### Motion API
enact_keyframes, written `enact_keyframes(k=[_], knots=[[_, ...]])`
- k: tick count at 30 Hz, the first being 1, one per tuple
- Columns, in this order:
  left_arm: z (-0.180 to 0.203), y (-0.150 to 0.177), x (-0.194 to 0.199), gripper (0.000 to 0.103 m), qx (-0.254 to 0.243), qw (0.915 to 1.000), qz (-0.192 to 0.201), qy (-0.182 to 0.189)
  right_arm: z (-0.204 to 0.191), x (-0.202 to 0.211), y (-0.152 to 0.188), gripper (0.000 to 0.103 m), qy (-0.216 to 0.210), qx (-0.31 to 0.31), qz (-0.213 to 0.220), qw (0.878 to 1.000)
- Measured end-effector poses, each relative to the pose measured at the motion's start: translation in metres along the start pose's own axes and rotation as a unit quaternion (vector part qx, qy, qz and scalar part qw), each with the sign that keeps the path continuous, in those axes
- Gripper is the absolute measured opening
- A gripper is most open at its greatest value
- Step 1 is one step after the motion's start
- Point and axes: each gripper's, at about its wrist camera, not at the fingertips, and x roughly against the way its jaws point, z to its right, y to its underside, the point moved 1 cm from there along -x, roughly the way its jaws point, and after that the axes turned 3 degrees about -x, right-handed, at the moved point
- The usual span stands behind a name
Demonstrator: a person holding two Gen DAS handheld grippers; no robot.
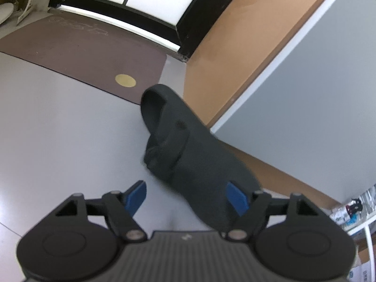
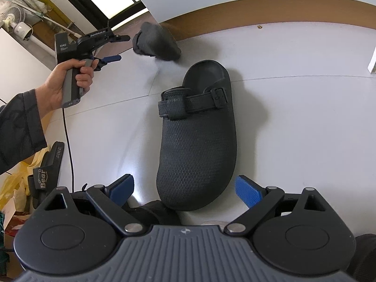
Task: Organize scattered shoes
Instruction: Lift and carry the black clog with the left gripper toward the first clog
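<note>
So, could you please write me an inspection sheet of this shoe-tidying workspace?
Surface: pale tiled floor, brown doormat by the door.
Job's things: black clog upright; second black clog tipped near the wooden skirting.
Clutter: black slides, yellow bags.
Grippers: left gripper open, clear of the tipped clog; right gripper open around the upright clog's toe.
Cables: black cable hanging from the left gripper.
Surroundings: fan.

matt textured rubbery clog (image 2: 197, 150), glossy floor (image 2: 293, 117).

black textured clog (image 2: 197, 145), pale grey floor (image 2: 293, 122), brown doormat (image 1: 82, 58).
</note>
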Motion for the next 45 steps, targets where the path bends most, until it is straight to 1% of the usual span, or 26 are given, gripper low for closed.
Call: enact_keyframes(k=[5, 11, 13, 15, 16, 18, 20, 22, 25, 28, 30, 32, 33, 34, 38, 41, 42, 43, 44, 45], knots=[[0.017, 0.000, -0.020, 0.084, -0.001, 0.9999, -0.002, 0.012, 0.003, 0.000, 0.000, 0.096, 0.001, -0.003, 0.000, 1.000], [0.024, -0.001, -0.030, 0.086, 0.035, 0.9993, 0.007, 0.007, 0.005, -0.001, 0.000, 0.096, 0.002, -0.002, -0.002, 1.000], [0.027, -0.005, -0.034, 0.088, 0.042, 0.9991, 0.005, -0.002, 0.008, -0.002, -0.001, 0.096, 0.003, -0.003, -0.003, 1.000], [0.031, -0.008, -0.042, 0.088, 0.036, 0.9988, -0.011, -0.032, 0.010, -0.004, -0.002, 0.096, 0.004, -0.003, -0.002, 1.000], [0.033, -0.008, -0.045, 0.088, 0.034, 0.9985, -0.018, -0.039, 0.011, -0.005, -0.002, 0.096, 0.004, -0.004, -0.002, 1.000], [0.038, -0.009, -0.049, 0.088, 0.035, 0.9986, -0.021, -0.034, 0.013, -0.006, -0.002, 0.096, 0.005, -0.005, -0.002, 1.000], [0.045, -0.010, -0.053, 0.088, 0.033, 0.9985, -0.020, -0.039, 0.014, -0.007, -0.003, 0.096, 0.004, -0.006, -0.002, 1.000], [0.051, -0.011, -0.057, 0.091, 0.033, 0.9984, -0.018, -0.041, 0.014, -0.007, -0.003, 0.096, 0.004, -0.006, -0.003, 1.000], [0.060, -0.013, -0.066, 0.093, 0.028, 0.9971, -0.027, -0.066, 0.015, -0.008, -0.003, 0.096, 0.003, -0.006, -0.003, 1.000], [0.061, -0.015, -0.074, 0.098, 0.048, 0.9951, -0.023, -0.084, 0.015, -0.009, -0.003, 0.096, 0.005, -0.006, -0.004, 1.000], [0.060, -0.016, -0.077, 0.098, 0.064, 0.9933, -0.018, -0.095, 0.014, -0.011, -0.003, 0.096, 0.004, -0.007, -0.004, 1.000], [0.057, -0.015, -0.076, 0.093, 0.080, 0.9913, -0.009, -0.104, 0.013, -0.012, -0.004, 0.096, 0.003, -0.006, -0.005, 1.000], [0.056, -0.015, -0.076, 0.082, 0.081, 0.9903, -0.008, -0.113, 0.011, -0.013, -0.004, 0.096, 0.001, -0.004, -0.005, 1.000], [0.056, -0.015, -0.074, 0.076, 0.078, 0.9894, -0.010, -0.123, 0.010, -0.013, -0.004, 0.096, 0.001, -0.003, -0.005, 1.000], [0.046, -0.018, -0.064, 0.070, 0.072, 0.9899, -0.016, -0.121, 0.008, -0.011, -0.002, 0.096, -0.004, -0.002, -0.004, 1.000], [0.038, -0.019, -0.052, 0.056, 0.059, 0.9914, -0.015, -0.116, 0.007, -0.010, -0.001, 0.096, -0.004, -0.003, -0.005, 1.000], [0.035, -0.019, -0.048, 0.043, 0.057, 0.9922, -0.013, -0.110, 0.007, -0.010, -0.001, 0.096, -0.003, -0.003, -0.005, 1.000], [0.032, -0.020, -0.044, 0.008, 0.056, 0.9930, -0.012, -0.103, 0.005, -0.010, 0.000, 0.096, -0.004, -0.002, -0.006, 1.000], [0.029, -0.021, -0.042, 0.000, 0.055, 0.9931, -0.018, -0.102, 0.005, -0.010, 0.000, 0.096, -0.004, -0.001, -0.006, 1.000], [0.026, -0.021, -0.041, 0.005, 0.055, 0.9929, -0.027, -0.102, 0.003, -0.010, 0.001, 0.096, -0.005, 0.000, -0.007, 1.000]])
